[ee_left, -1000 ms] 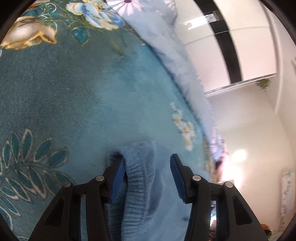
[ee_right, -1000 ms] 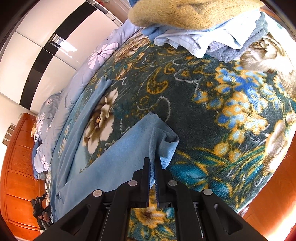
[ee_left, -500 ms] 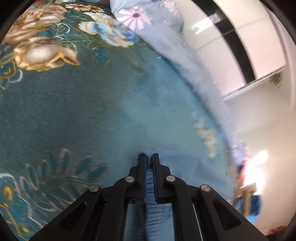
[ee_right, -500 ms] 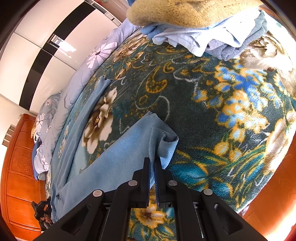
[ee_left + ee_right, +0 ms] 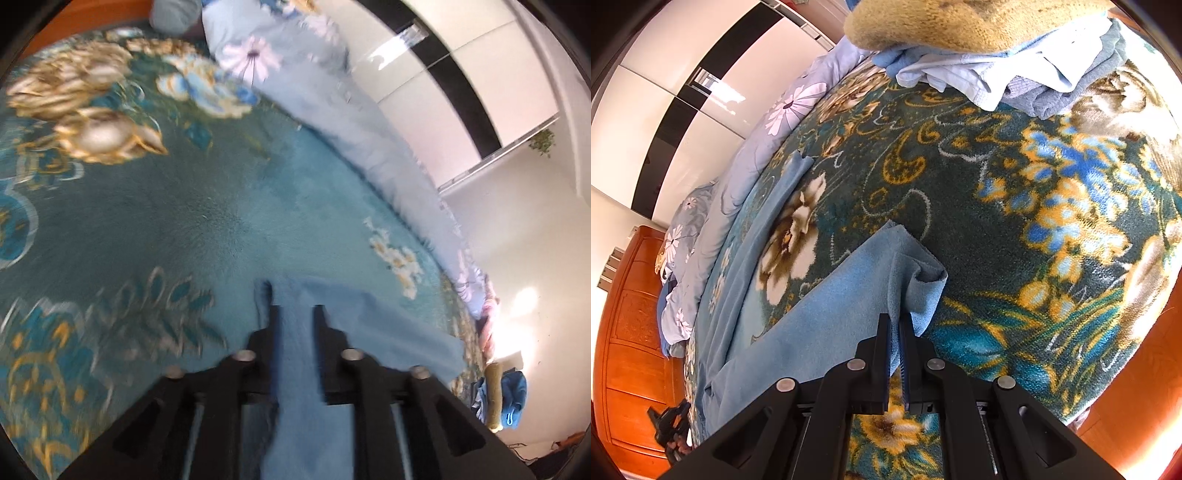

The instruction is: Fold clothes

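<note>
Both grippers grip blue garment (image 5: 820, 317) on floral blanket (image 5: 1052, 206): right gripper (image 5: 894, 332) clamped tight on hem, left gripper (image 5: 295, 317) slightly parted around fabric. Fold step; next needs even lift.

right gripper (image 5: 894, 334) pinching blue garment (image 5: 827, 314), seemingly

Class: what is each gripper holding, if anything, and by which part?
Both hold the blue garment: right gripper pinches a folded corner edge; left gripper clamps a bunched edge.

no readable text, no labels, no numbers anywhere
</note>
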### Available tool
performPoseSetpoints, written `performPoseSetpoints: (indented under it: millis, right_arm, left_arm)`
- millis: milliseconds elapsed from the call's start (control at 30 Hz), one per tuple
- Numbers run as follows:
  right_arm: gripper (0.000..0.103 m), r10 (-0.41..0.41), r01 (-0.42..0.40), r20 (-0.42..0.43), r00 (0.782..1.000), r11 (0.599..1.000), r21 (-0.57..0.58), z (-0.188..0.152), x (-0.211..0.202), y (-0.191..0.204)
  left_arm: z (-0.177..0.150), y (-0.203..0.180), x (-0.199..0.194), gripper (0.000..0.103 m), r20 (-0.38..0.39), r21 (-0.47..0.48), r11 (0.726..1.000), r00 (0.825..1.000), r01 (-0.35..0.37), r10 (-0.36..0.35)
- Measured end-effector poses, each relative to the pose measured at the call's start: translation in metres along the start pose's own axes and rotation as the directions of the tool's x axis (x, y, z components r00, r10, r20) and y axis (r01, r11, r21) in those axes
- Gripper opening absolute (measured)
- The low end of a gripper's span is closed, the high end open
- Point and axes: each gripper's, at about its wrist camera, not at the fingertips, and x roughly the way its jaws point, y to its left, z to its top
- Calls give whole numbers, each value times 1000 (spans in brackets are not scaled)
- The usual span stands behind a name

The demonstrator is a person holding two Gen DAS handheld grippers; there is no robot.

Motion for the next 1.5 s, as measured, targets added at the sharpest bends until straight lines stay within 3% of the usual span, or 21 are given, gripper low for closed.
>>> performPoseSetpoints:
  millis: [67, 233, 367, 800, 867, 900, 933, 1000, 1367, 1400, 1500]
  right_arm:
    - [6, -5, 4, -4, 1000, 1000, -14, 0, -1, 1]
    - [6, -5, 5, -17, 1000, 999, -34, -2, -1, 2]
    - [6, 11, -12, -15, 1000, 1000, -22, -2, -1, 0]
    - [6, 79, -79, -8, 997, 997, 21, -9, -10, -21]
    - [8, 88, -87, -8, 996, 996, 22, -10, -13, -22]
    - [14, 88, -88, -4, 996, 996, 16, -11, -15, -22]
    - [27, 88, -88, 0, 996, 996, 10, -11, -17, -22]
    - [38, 87, -87, 9, 996, 996, 0, -12, -23, -22]
    - [38, 144, -145, 21, 989, 989, 32, -25, -15, -22]
    - [34, 149, -149, 23, 989, 988, 34, -25, -14, -21]
    - [11, 163, -164, 30, 986, 986, 38, -27, -11, -17]
  left_arm:
    - [-24, -2, -25, 50, 53, -24, 1000, 999, 5, -4]
    - [-89, -8, -52, 63, 69, -41, 999, 997, -19, 22]
    - [-117, -7, -50, 65, 40, -75, 996, 998, -38, 41]
    - [-145, -4, -22, 65, -22, -201, 979, 1000, 17, -22]
    - [-146, -6, -21, 65, -15, -184, 983, 1000, 18, -21]
    - [-146, -6, -20, 65, -16, -176, 984, 1000, 14, -17]
    - [-146, -7, -20, 65, -18, -171, 985, 1000, 12, -15]
    - [-146, -7, -18, 65, -19, -165, 986, 1000, 11, -14]
    - [-142, -11, -10, 61, 12, -168, 986, 1000, 23, -21]
    - [-142, -10, -10, 57, 17, -171, 985, 1000, 26, -23]
    - [-143, -7, -10, 39, 20, -170, 985, 1000, 16, -13]
